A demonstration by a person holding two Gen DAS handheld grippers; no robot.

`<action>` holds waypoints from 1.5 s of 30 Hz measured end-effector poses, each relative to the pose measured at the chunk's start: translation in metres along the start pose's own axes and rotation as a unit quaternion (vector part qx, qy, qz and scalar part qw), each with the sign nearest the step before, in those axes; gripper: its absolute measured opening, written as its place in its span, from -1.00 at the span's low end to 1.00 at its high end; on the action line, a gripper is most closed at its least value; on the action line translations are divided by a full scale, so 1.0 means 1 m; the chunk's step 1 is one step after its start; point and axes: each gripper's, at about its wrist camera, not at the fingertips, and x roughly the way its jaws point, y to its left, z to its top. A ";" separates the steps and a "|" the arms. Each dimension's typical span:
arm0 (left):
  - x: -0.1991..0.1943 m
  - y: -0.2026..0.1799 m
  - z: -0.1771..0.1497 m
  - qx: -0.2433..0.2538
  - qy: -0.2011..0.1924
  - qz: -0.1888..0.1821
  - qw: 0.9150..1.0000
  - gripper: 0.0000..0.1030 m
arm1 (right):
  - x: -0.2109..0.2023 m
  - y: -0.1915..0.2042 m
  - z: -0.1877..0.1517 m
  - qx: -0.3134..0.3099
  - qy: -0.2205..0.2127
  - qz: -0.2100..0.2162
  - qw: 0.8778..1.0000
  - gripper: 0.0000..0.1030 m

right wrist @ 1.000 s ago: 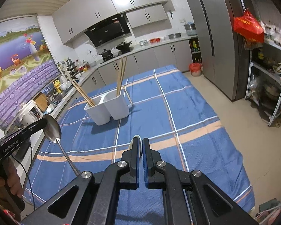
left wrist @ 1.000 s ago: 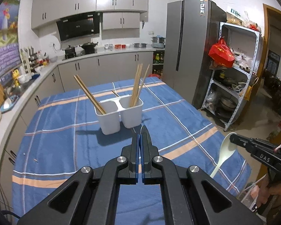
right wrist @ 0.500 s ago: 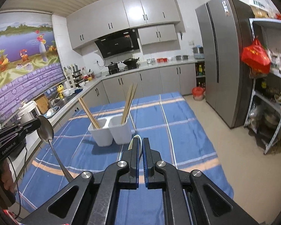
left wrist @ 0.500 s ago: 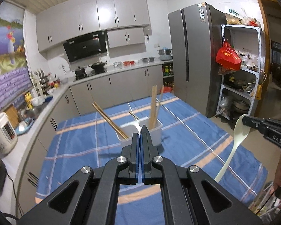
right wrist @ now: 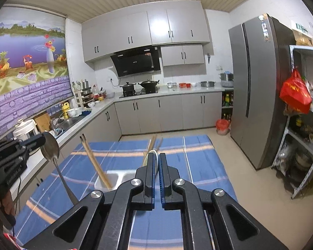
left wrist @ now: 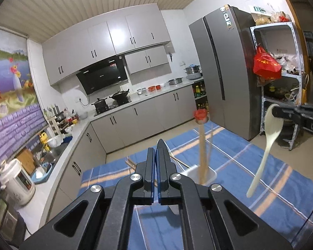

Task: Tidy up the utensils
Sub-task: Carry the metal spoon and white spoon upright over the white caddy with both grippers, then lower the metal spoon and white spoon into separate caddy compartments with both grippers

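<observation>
Both grippers carrying spoons above the blue-cloth table (left wrist: 250, 166). Left gripper (right wrist: 42, 140) pinching a metal spoon (right wrist: 51, 149) by the bowl, right gripper (left wrist: 278, 112) clamped on a white plastic spoon (left wrist: 271, 125) likewise. Light, stiff, probably slippery, so handles dangle and could swing. White two-cup holder (right wrist: 112, 179) mid-table, chopsticks (right wrist: 94, 163) leaning out, likely in the way when dropping in.

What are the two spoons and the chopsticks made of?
Dark spoon: likely steel, since its bowl is grey with a mirror-like sheen. Pale spoon: cream, smooth and matte, perhaps plastic or ceramic; I cannot tell which. Chopsticks: tan and dull, probably wood or bamboo.
</observation>
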 end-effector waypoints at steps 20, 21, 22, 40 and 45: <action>0.149 0.001 0.004 0.020 0.041 -0.002 0.999 -0.97 | 0.160 0.033 0.007 -0.063 0.050 -0.034 0.996 -0.92; 0.157 0.000 0.000 0.021 0.048 -0.004 0.999 -0.97 | 0.164 0.030 0.004 -0.061 0.055 -0.034 0.996 -0.92; 0.162 -0.001 -0.004 0.023 0.054 -0.004 0.998 -0.97 | 0.168 0.028 0.002 -0.058 0.060 -0.033 0.996 -0.92; 0.187 -0.012 -0.033 0.007 0.101 -0.017 0.995 -0.97 | 0.190 0.029 -0.026 -0.044 0.101 -0.002 0.994 -0.92; 0.187 -0.011 -0.034 -0.001 0.105 -0.024 0.994 -0.97 | 0.193 0.031 -0.031 -0.038 0.111 0.006 0.993 -0.92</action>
